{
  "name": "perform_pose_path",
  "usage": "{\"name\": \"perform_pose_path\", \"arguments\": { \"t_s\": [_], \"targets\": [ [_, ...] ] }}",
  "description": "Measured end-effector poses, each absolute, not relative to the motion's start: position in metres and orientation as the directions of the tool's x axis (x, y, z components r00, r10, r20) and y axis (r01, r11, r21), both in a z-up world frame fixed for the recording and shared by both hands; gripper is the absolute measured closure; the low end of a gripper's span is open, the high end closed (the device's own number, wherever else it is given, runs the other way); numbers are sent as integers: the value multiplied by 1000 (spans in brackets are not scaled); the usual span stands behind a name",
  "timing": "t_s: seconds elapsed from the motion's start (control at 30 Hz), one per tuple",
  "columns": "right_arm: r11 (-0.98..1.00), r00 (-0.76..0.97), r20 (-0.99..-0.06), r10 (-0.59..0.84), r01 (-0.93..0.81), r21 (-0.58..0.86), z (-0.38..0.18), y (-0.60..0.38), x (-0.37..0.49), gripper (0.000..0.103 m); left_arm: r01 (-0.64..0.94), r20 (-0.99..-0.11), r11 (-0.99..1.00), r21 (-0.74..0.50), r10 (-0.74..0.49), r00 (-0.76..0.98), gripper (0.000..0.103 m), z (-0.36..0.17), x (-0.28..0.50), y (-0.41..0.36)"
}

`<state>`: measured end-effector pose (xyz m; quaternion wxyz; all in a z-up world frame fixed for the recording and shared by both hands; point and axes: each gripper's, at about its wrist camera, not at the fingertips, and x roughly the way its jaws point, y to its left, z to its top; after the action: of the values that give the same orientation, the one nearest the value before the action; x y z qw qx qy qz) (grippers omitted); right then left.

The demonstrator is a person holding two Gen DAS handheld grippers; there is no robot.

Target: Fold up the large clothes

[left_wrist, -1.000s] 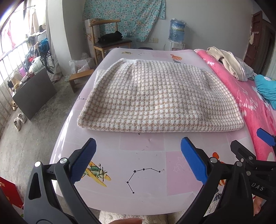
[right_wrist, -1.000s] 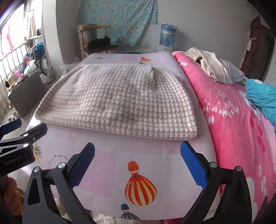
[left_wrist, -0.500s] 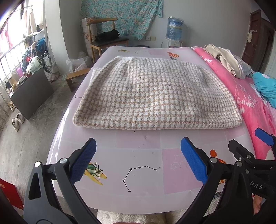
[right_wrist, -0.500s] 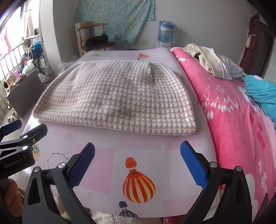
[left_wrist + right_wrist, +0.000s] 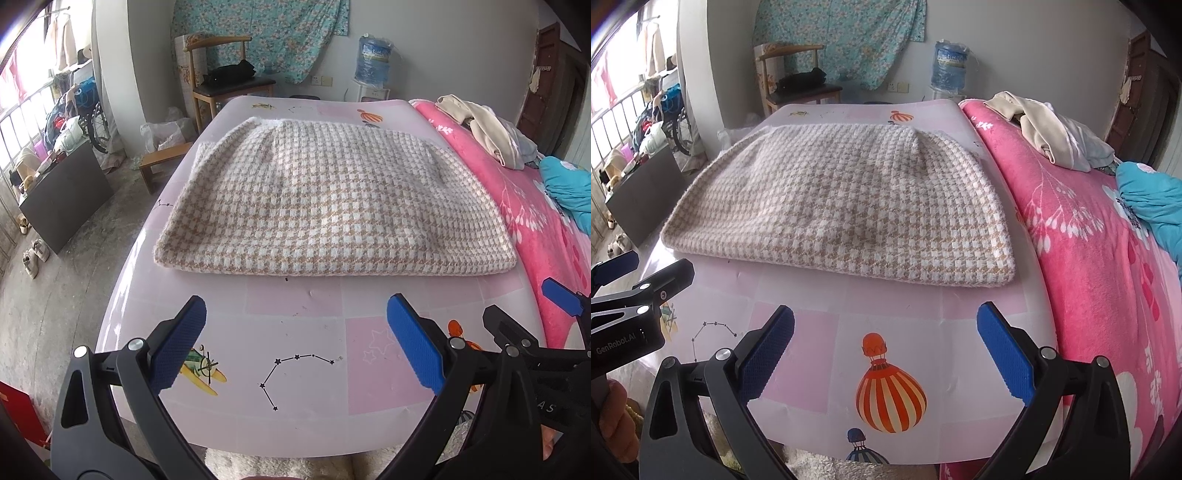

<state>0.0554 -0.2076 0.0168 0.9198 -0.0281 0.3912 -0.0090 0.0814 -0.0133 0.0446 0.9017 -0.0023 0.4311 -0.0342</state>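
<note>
A beige and white houndstooth knit garment lies folded flat in a wide rectangle on the pale pink sheet. My left gripper hovers open over the sheet's near edge, a short way in front of the garment's near hem, holding nothing. My right gripper is open too, side by side with the left, short of the garment's near right corner. Each gripper shows at the edge of the other's view.
A pink floral blanket covers the bed to the right, with a heap of cream clothes and a teal garment on it. A wooden chair and a water bottle stand beyond; bare floor lies left.
Both grippers rose and tipped slightly, so the garment sits a little lower and farther back in each view. Neither gripper changed its opening; the garment has not moved.
</note>
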Motion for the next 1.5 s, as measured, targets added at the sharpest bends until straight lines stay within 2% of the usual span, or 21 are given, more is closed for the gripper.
{"name": "perform_pose_path", "arguments": {
  "t_s": [1.5],
  "targets": [
    [998, 690, -722, -40, -3, -58, 15, -209, 57, 6, 43, -780, 998, -41, -59, 623, 8, 42, 83, -10]
  ]
}}
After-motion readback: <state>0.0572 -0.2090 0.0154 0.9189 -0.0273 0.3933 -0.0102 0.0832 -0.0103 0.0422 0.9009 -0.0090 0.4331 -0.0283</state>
